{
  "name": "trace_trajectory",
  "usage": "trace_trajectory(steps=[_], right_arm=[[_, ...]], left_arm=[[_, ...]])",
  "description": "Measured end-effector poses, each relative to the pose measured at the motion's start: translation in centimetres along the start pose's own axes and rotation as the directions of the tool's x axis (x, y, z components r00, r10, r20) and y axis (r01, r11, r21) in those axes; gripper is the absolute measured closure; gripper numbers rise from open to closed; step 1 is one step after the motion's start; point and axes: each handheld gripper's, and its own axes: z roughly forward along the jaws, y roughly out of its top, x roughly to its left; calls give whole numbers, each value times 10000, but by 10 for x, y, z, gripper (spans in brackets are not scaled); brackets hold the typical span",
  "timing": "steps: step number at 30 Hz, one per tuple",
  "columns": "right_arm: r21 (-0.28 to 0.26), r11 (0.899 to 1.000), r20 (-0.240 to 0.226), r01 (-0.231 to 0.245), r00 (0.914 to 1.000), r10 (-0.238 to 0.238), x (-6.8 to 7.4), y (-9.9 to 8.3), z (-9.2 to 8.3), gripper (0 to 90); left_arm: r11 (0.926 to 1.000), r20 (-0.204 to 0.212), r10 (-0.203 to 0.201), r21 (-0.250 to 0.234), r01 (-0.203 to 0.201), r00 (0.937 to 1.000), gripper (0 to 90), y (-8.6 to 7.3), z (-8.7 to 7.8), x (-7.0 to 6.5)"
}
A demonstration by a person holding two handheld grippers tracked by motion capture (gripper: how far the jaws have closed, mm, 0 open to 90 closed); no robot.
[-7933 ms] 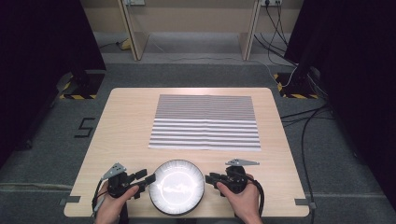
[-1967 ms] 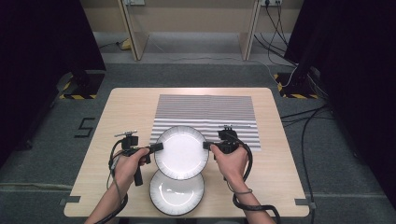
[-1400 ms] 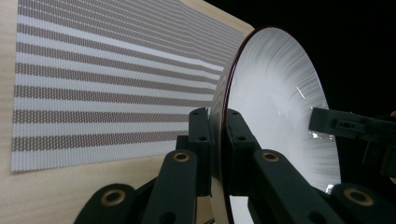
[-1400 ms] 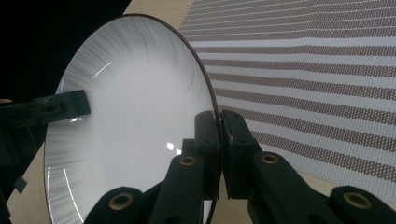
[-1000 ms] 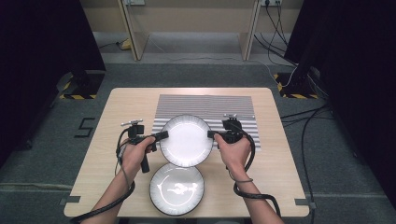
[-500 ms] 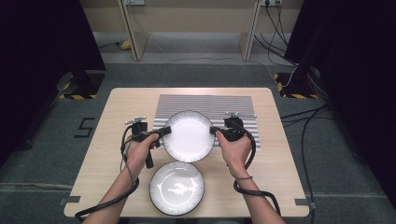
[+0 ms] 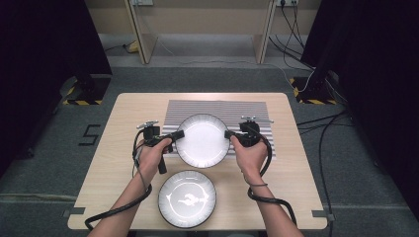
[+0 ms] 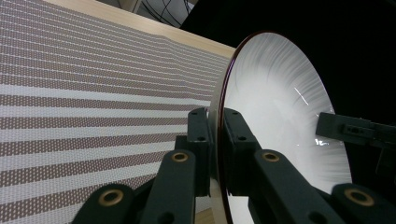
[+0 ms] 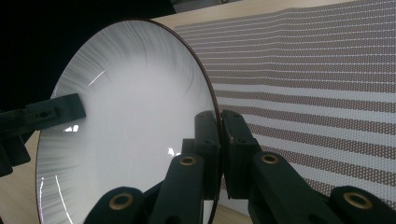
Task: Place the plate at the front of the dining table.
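I am working at a light wooden table (image 7: 118, 163) standing on grey carpet, with black curtains at both sides. A striped placemat (image 7: 217, 109) is lying on the far middle of the tabletop; its brown and white bands are running across both gripper views (image 8: 93, 112) (image 9: 327, 74).

I am holding a white plate with a thin dark rim (image 7: 202, 140) between my two grippers, over the near edge of the placemat. Its rim is appearing edge-on in the left gripper view (image 8: 280, 116) and as a broad white disc in the right gripper view (image 9: 126, 116).

A second plate (image 7: 187, 198), white with a dark mark at its centre, is lying flat on the table near me, just nearer than the held plate.

My left gripper (image 7: 177, 134) is clamping the plate's left rim, both jaws pressing the rim between them (image 8: 212, 140). My right gripper (image 7: 228, 134) is clamping the opposite rim in the same way (image 9: 219, 140). My left hand (image 7: 153, 152) and right hand (image 7: 251, 154) are wrapping the handles, and black cables are trailing back along my forearms.
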Motion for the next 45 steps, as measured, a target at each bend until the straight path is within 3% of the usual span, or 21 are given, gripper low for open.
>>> trace_trajectory(steps=[36, 45], right_arm=[[-360, 9994, 353, -5, 9994, 18, -11, 14, 9, 858], [-429, 9991, 478, 31, 9989, -10, -14, 17, 13, 859]], left_arm=[[9998, 26, 104, -189, -103, 9999, 827, 13, 22, 3], [9997, -36, -25, -227, 24, 10000, 823, 14, 31, 6]])
